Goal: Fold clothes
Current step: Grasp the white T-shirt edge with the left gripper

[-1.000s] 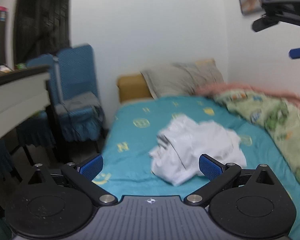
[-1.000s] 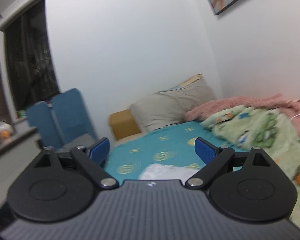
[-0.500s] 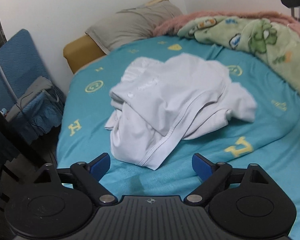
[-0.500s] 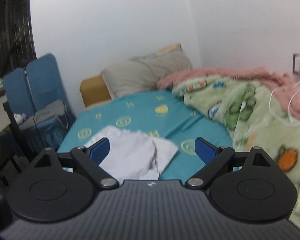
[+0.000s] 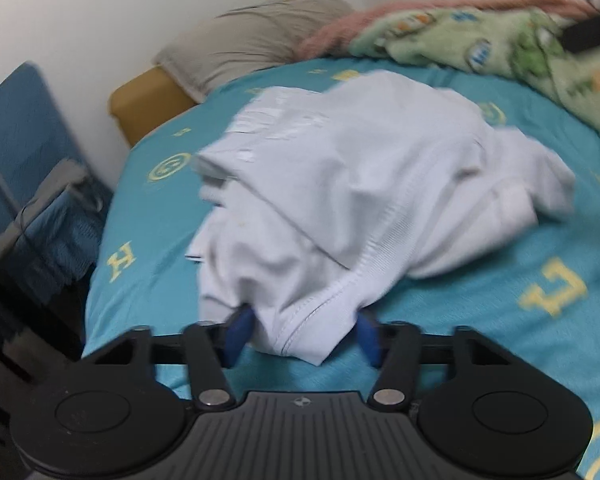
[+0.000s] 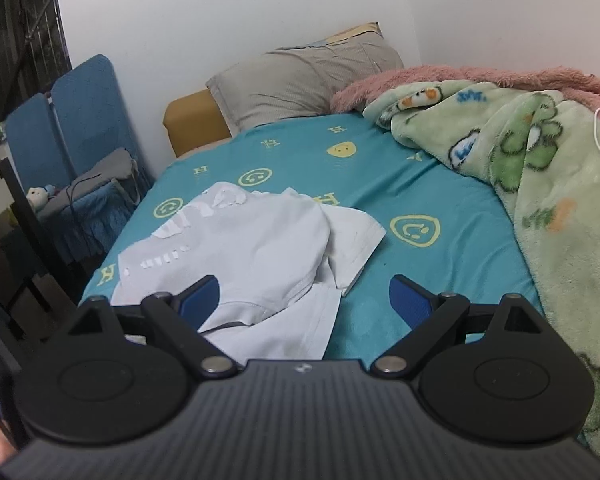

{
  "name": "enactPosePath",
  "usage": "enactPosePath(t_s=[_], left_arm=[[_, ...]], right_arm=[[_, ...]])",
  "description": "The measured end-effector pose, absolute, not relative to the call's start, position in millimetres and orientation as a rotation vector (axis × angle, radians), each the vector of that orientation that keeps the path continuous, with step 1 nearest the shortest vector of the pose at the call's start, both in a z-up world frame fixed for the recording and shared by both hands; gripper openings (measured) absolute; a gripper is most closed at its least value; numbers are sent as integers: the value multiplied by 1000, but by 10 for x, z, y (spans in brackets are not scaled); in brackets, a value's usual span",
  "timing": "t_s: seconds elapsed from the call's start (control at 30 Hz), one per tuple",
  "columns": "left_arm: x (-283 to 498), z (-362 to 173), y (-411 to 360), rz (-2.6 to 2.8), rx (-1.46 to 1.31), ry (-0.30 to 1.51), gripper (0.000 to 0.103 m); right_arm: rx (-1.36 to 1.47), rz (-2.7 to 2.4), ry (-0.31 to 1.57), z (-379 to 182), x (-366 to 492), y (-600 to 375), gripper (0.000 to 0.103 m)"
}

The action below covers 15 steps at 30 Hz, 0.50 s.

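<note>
Lying bunched, the white garment (image 5: 364, 184) sits between the closing left tongs (image 5: 302, 334).

1. Left wrist view: low and close over the near edge of the teal bed (image 5: 540, 248), tilted down; white garment (image 5: 360, 184) fills the frame.
2. Right wrist view: higher, further back, looking along the bed toward the far grey pillow (image 6: 308, 80).
3. Shared: garment, pillow, green blanket (image 6: 540, 168), blue chair (image 6: 80, 108) at left.

A crumpled white cotton garment (image 5: 360, 184) on a teal bedsheet (image 6: 420, 196) printed with yellow smileys and letters; green cartoon-print fleece blanket (image 6: 540, 168), grey pillow (image 6: 300, 80).
</note>
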<state>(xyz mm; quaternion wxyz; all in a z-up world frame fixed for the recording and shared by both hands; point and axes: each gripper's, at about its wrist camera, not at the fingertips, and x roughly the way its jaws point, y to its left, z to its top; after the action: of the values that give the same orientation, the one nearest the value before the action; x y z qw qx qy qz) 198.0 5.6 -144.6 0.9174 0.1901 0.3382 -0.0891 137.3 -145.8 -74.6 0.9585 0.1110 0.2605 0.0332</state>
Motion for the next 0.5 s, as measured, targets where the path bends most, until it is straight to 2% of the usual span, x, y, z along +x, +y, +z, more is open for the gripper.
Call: enactPosePath(t_s=[0.03,0.1,0.27,0.5], left_arm=[[1977,-1393,93,-174,369,678,25],[1970,-1287,166,-156,326,643,14],[1769,-847,250,-138,230,511,11],[1150,-215,184,-179,130,424,9]], right_arm=[[220,65,520,-741,1368,-1454,93],[208,61,501,-723,1348,-1444,93],[205,61,450,-655,1251,-1457,93],[199,48,389,-520,1064,-1462,93]])
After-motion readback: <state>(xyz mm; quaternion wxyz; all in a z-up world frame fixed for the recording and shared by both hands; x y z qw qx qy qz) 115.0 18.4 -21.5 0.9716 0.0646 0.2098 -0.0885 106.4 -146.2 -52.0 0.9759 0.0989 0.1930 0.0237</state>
